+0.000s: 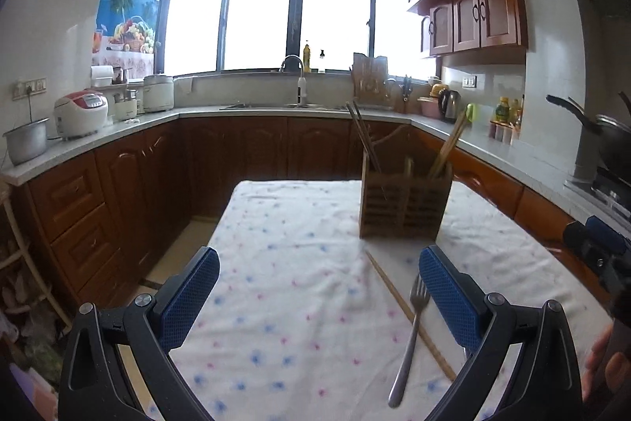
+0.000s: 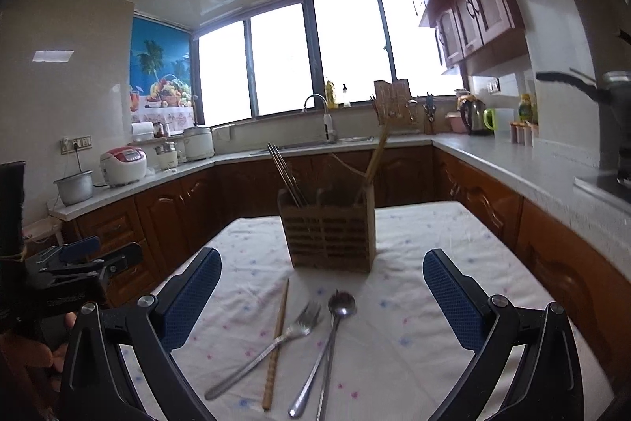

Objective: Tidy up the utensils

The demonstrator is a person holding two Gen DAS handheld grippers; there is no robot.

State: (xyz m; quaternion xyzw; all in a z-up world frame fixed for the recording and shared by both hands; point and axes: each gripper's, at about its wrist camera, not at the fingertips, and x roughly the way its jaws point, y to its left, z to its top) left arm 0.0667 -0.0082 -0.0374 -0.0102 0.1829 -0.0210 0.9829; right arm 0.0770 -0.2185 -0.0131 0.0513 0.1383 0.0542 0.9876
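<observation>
Blue fingers [image 2: 447, 296] of both grippers spread above fork [image 2: 268, 352], chopstick [image 2: 278, 342], spoon [image 2: 327, 342].

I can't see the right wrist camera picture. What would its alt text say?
An open two-finger gripper with blue pads hovers over a cloth-covered table where a fork, a spoon, a metal chopstick and a wooden chopstick lie loose. Behind them stands a slatted wooden utensil holder already holding chopsticks, in a kitchen with bright windows.
</observation>
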